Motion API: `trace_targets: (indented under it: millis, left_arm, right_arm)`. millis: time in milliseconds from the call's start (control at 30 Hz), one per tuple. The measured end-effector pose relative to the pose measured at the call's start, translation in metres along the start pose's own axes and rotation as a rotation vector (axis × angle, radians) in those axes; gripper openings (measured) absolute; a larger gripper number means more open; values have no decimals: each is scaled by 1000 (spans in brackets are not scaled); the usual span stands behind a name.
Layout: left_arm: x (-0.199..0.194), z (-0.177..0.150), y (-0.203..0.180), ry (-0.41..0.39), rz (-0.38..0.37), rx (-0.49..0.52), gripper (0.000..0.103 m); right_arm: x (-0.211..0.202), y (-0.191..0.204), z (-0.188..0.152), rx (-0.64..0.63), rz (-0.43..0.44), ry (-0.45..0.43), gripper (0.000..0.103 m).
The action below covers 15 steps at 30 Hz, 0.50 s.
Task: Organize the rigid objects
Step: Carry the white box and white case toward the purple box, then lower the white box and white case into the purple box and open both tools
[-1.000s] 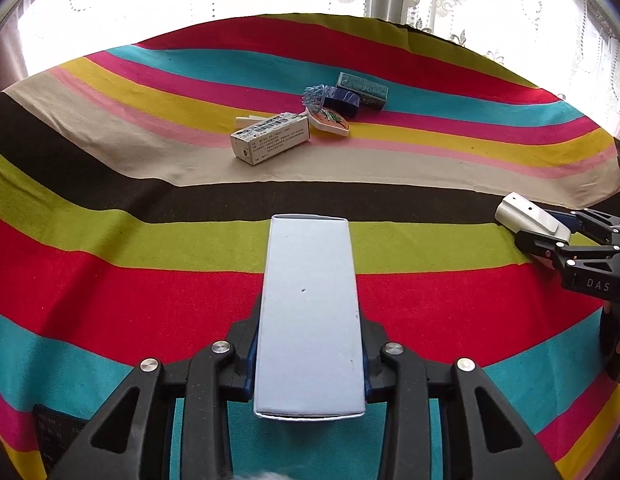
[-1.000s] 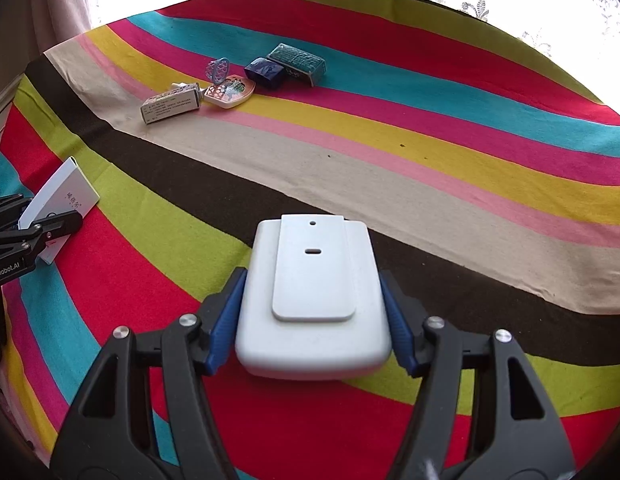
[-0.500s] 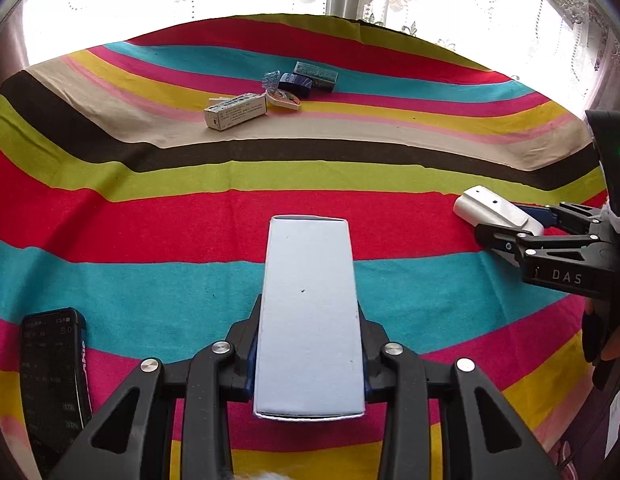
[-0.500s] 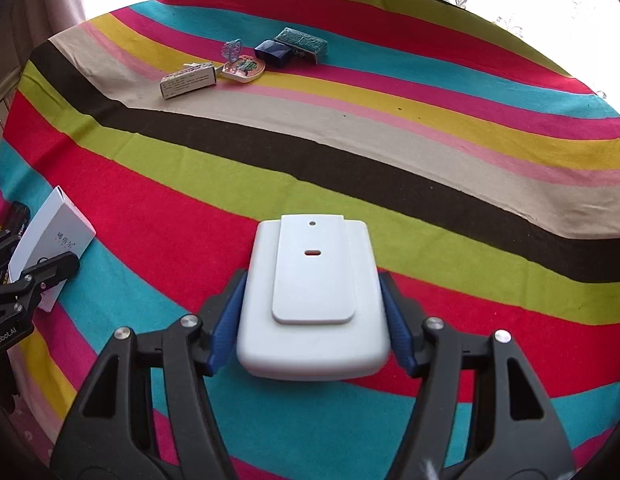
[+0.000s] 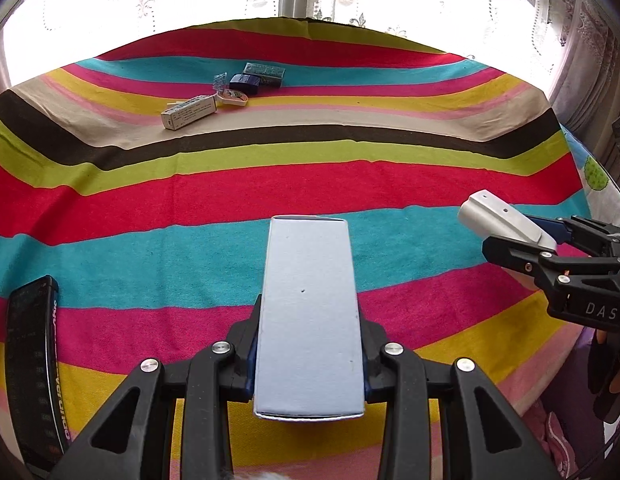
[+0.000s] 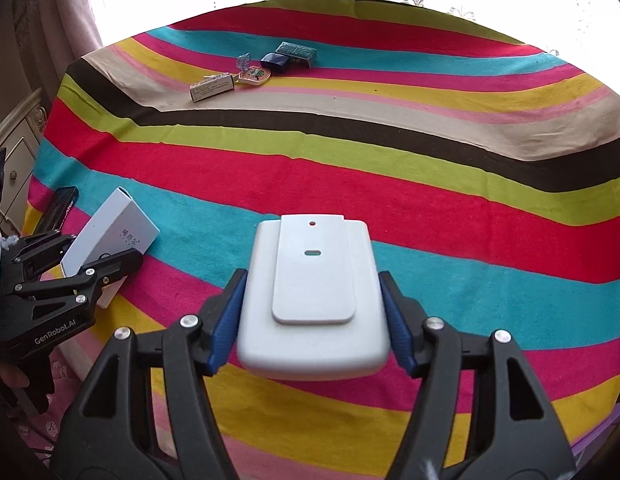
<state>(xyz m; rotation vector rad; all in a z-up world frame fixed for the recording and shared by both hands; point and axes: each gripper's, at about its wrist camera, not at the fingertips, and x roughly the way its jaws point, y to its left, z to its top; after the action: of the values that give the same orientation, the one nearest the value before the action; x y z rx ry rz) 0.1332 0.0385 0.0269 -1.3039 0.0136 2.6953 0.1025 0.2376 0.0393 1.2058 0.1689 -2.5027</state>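
My left gripper (image 5: pixel 308 344) is shut on a flat white box (image 5: pixel 308 312) and holds it above the near part of the striped cloth. It also shows in the right wrist view (image 6: pixel 109 236). My right gripper (image 6: pixel 314 320) is shut on a white plastic case (image 6: pixel 314 296) with a raised plate on top; the case also shows at the right in the left wrist view (image 5: pixel 502 220). A row of small things lies far back: a long white carton (image 5: pixel 188 112), a small round tin (image 5: pixel 232 98), a dark blue box (image 5: pixel 245 81) and a teal box (image 5: pixel 265 71).
A striped cloth (image 5: pixel 430 184) covers the round table. A black remote (image 5: pixel 33 376) lies at the near left edge, also in the right wrist view (image 6: pixel 59 208). Lace curtains and a bright window stand behind. A cabinet (image 6: pixel 17 148) stands left of the table.
Both grippers have drawn back toward the near edge with their loads still held. The far row of objects looks smaller, and the black remote has come into view.
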Motion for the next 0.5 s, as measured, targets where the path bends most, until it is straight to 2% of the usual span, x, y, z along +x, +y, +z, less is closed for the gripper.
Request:
trace_targets:
  millis: [267, 500]
  left_arm:
    - [-5, -8, -19, -10, -14, 33, 37]
    - [-12, -16, -47, -10, -47, 118, 37]
  right_arm:
    - [-20, -8, -18, 43, 9, -22, 67]
    - [-42, -10, -28, 30, -3, -43, 67]
